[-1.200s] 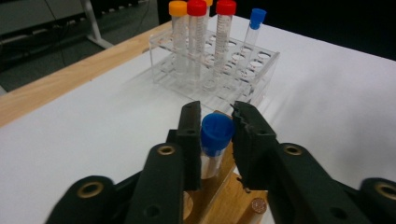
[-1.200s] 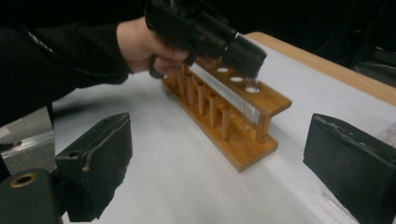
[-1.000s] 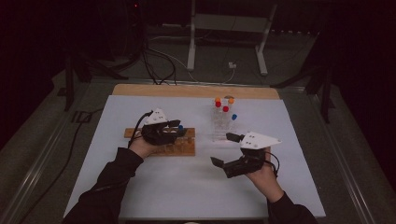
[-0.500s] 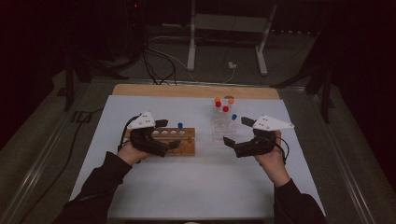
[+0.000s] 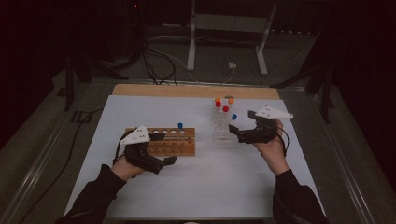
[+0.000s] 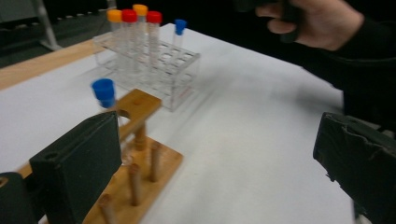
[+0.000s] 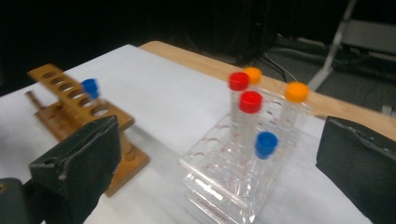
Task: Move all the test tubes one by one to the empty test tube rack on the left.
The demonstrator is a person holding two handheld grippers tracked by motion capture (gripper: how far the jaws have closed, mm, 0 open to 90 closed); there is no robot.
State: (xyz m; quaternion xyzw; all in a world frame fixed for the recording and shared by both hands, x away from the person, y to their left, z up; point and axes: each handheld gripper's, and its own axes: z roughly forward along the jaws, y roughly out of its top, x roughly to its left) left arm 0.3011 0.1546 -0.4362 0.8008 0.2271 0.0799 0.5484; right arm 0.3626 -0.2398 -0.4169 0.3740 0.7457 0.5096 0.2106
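A wooden tube rack lies left of centre on the white mat, and a blue-capped tube stands in its right end hole. My left gripper hovers at the rack's near side. Its jaws have just been opening and stand wide apart in the left gripper view, with nothing between them. The blue-capped tube rises beyond the left jaw. A clear plastic rack holds red-, orange- and blue-capped tubes. My right gripper is open just right of it, and its jaws frame the clear rack.
The white mat covers a wooden table whose bare far strip shows behind the racks. A metal stand and cables lie on the dark floor beyond. The person's right hand appears far off in the left gripper view.
My left gripper has opened and drawn back from the wooden rack toward the near left, leaving the blue-capped tube standing in it. My right gripper has moved away from the person, up beside the clear rack.
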